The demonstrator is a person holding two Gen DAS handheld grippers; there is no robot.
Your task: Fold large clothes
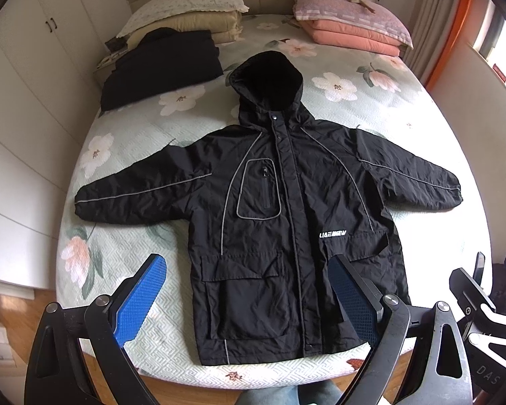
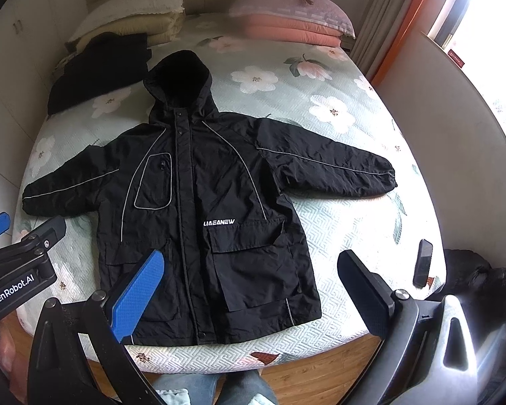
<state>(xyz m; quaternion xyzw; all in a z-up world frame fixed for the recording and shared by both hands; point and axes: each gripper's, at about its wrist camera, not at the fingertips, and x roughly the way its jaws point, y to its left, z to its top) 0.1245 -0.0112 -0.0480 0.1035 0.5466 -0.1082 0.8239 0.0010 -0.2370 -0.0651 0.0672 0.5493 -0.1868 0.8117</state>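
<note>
A black hooded jacket with grey piping lies flat and face up on the bed, zipped, both sleeves spread out sideways, hood toward the pillows. My left gripper hovers open above the jacket's hem, its blue pads wide apart with nothing between them. My right gripper also stands open above the hem's right part, holding nothing. In the right wrist view the left gripper shows at the left edge; the left wrist view shows the right gripper at its right edge.
The bed has a floral quilted cover. A folded black garment lies at the far left by stacked pillows. Pink bedding sits far right. A phone rests near the bed's right edge. White wardrobes stand left; wooden floor in front.
</note>
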